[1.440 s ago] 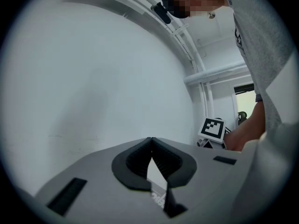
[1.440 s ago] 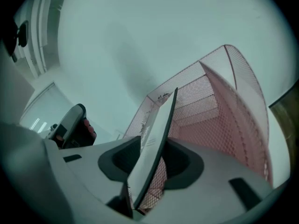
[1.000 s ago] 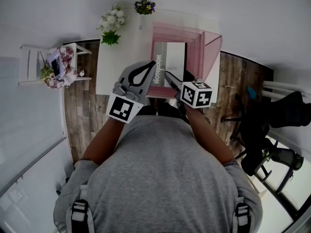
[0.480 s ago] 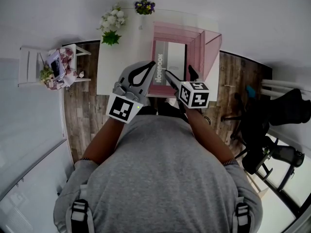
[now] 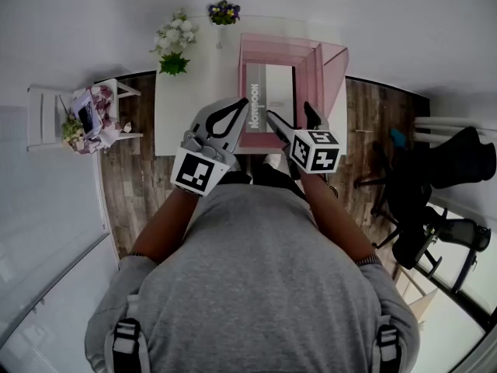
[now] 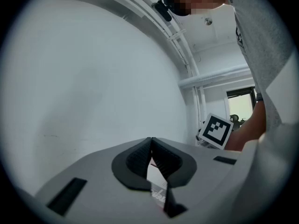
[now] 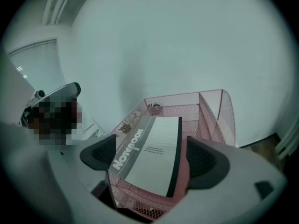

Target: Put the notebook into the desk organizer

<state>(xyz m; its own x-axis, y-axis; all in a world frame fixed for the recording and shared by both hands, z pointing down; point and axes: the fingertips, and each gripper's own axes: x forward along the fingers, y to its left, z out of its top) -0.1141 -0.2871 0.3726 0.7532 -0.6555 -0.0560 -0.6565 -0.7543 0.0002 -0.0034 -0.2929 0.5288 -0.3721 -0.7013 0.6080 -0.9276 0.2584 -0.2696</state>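
The grey-and-white notebook (image 5: 272, 99) lies flat in the pink mesh desk organizer (image 5: 330, 72) at the back of the white table (image 5: 186, 107). My right gripper (image 5: 291, 115) hovers at the organizer's near edge with its jaws wide open. In the right gripper view the notebook (image 7: 152, 143) rests in the organizer (image 7: 210, 111) between the spread fingers of the right gripper (image 7: 154, 158), and neither pad touches it. My left gripper (image 5: 242, 106) is beside the organizer's left front corner. In the left gripper view the left gripper (image 6: 151, 146) is shut with nothing held.
Two small flower pots (image 5: 175, 41) (image 5: 224, 10) stand at the table's back left. A white chair with clutter (image 5: 85, 111) is on the floor at left. A black office chair (image 5: 435, 185) stands at right. A white wall is behind the table.
The right gripper's jaws have spread wider and come off the notebook, which now lies in the organizer. The left gripper has hardly moved.
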